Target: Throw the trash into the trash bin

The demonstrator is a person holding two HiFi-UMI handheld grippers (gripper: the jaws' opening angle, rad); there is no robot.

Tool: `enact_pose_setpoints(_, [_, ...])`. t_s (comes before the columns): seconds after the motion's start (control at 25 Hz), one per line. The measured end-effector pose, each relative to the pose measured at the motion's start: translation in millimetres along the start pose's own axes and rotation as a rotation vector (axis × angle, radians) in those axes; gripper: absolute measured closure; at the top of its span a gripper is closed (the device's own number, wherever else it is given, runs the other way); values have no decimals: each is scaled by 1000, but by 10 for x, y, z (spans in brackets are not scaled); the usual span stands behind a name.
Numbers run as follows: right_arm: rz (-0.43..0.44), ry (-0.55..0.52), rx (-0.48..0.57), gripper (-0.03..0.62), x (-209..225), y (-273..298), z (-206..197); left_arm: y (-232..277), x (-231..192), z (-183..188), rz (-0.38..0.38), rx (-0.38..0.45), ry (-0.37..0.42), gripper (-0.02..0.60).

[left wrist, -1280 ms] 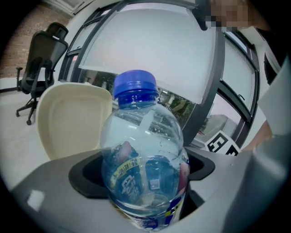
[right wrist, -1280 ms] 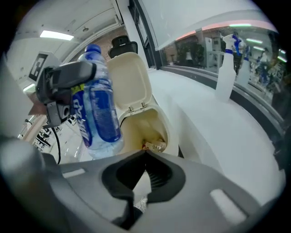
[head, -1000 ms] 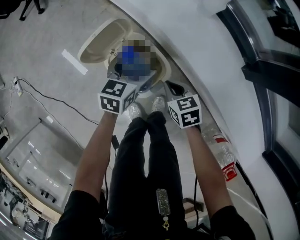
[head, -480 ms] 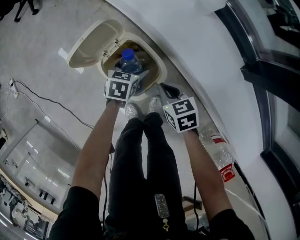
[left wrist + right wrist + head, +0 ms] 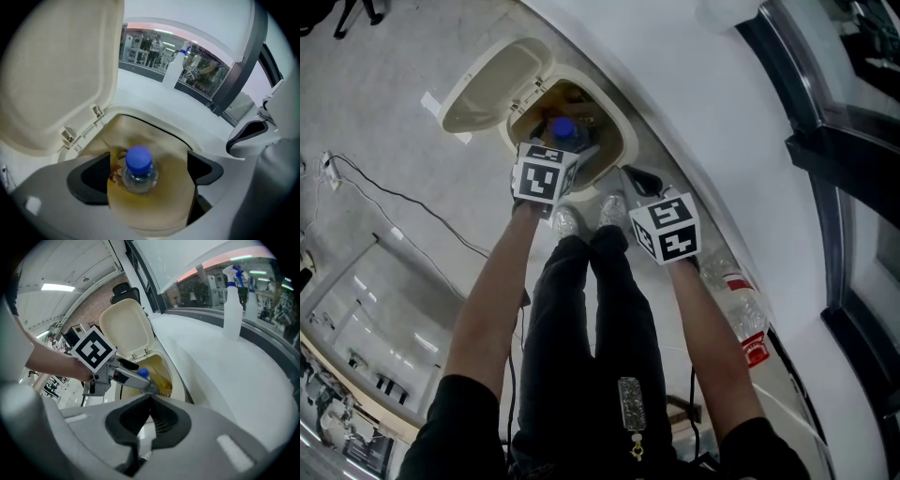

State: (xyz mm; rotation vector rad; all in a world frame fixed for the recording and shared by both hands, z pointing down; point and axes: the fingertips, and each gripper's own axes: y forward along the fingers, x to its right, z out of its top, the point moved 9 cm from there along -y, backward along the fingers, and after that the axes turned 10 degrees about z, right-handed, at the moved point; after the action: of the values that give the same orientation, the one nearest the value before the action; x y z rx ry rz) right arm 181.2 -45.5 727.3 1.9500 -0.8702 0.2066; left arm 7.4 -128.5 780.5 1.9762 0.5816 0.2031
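A clear plastic bottle with a blue cap (image 5: 138, 168) stands cap-up inside the open beige trash bin (image 5: 621, 141), below the rim, with its hinged lid (image 5: 492, 84) tipped back. My left gripper (image 5: 147, 174) hovers over the bin mouth, its jaws spread wide on either side of the bottle and touching nothing. In the head view the left gripper (image 5: 569, 155) sits right at the bin's near rim, with the blue cap (image 5: 563, 127) just beyond it. My right gripper (image 5: 150, 401) is shut on nothing and hangs beside the bin (image 5: 639, 178).
A second clear bottle with a red label (image 5: 742, 314) lies on the white counter (image 5: 722, 112) at the right. A white spray bottle (image 5: 233, 301) stands by the window. The person's legs and shoes (image 5: 591, 281) are below the grippers; a cable (image 5: 403, 202) runs across the floor.
The left gripper carried the bottle over the bin, opened its jaws and let go. The bottle has dropped from rim height down into the bin. The right gripper hardly moved.
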Motion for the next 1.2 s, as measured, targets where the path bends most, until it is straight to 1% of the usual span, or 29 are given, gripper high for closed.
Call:
enact_pose_setpoints(0.08, [3, -4, 0, 592, -28, 9, 26, -44, -33, 0, 3, 6, -8, 60])
enact_pose_setpoints(0.16, [6, -11, -1, 592, -46, 15, 46, -124, -81, 5, 24, 27, -19, 68])
enact_pose_setpoints(0.2, [7, -13, -1, 592, -50, 17, 53, -177, -108, 1, 40, 41, -20, 120])
enact_pose_setpoints(0.28, [8, -17, -4, 592, -60, 24, 68, -310, -178, -28, 80, 72, -17, 249])
enact_pose_setpoints(0.4, [11, -24, -1, 592, -92, 53, 131, -539, -359, -97, 157, 128, -18, 504])
enact_pose_setpoints(0.44, [12, -27, 1, 592, -104, 66, 163, -611, -434, -123, 177, 140, -26, 575])
enact_pose_setpoints(0.64, [17, -57, -6, 592, -246, 101, 310, -959, -868, -297, 249, 156, -106, 577])
enact_pose_setpoints(0.72, [24, -76, -13, 592, -330, 142, 361, -1112, -1102, -305, 288, 174, -123, 577])
enact_pose_setpoints(0.84, [34, -88, -17, 592, -425, 210, 429, -1340, -1449, -178, 340, 224, -136, 577])
enact_pose_setpoints(0.92, [39, -96, -17, 592, -472, 248, 473, -1461, -1648, -9, 355, 262, -133, 577])
enact_pose_setpoints(1.04, [39, -108, -24, 592, -532, 279, 506, -1591, -1802, 360, 314, 328, -89, 577])
enact_pose_setpoints(1.12, [38, -111, -31, 592, -562, 294, 509, -1671, -1805, 597, 277, 369, -43, 577])
enact_pose_setpoints(1.2, [37, -108, -36, 592, -586, 289, 497, -1731, -1741, 760, 229, 395, -11, 577])
